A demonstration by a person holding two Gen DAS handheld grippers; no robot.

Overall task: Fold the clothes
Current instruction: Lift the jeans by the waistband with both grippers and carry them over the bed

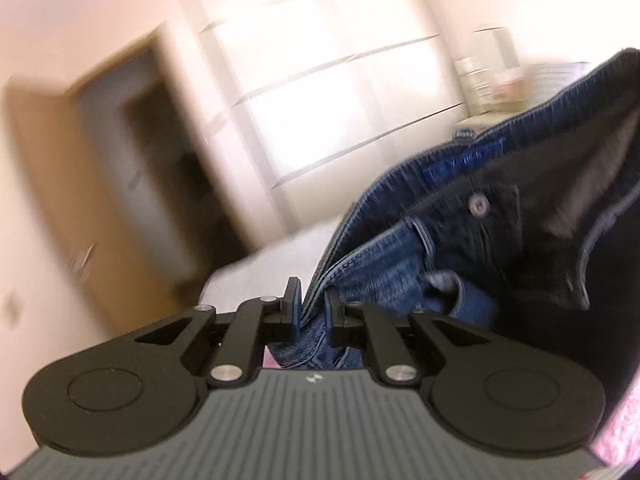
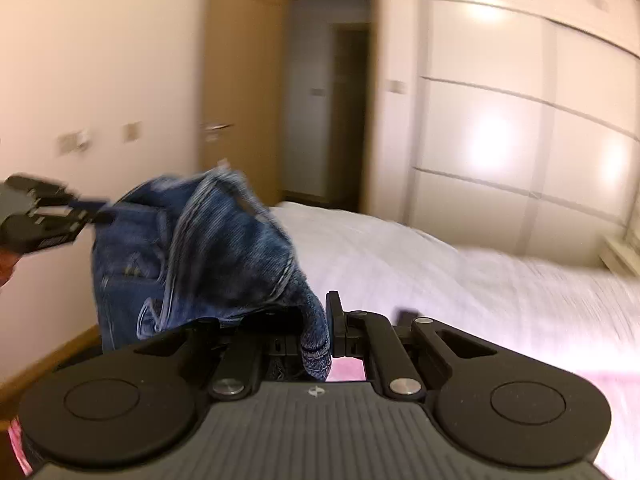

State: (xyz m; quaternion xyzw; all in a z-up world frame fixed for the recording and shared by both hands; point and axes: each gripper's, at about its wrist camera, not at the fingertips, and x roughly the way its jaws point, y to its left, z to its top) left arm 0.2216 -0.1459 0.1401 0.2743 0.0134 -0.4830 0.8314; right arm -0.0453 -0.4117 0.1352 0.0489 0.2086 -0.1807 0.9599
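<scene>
A pair of blue jeans [image 1: 460,216] hangs in the air between both grippers, waistband up, with its button and dark lining showing in the left wrist view. My left gripper [image 1: 312,312] is shut on the denim edge of the waist. My right gripper [image 2: 316,320] is shut on another part of the waistband, and the jeans [image 2: 224,240] drape to its left. In the right wrist view the left gripper [image 2: 94,210] shows at the far left, clamped on the jeans, with a bit of a hand behind it.
A bed with a white cover [image 2: 420,272] lies below and ahead. A pink cloth [image 2: 348,368] shows under the right gripper. A white sliding wardrobe [image 2: 520,120] fills the right wall. An open wooden door [image 2: 240,80] stands beyond the bed's foot.
</scene>
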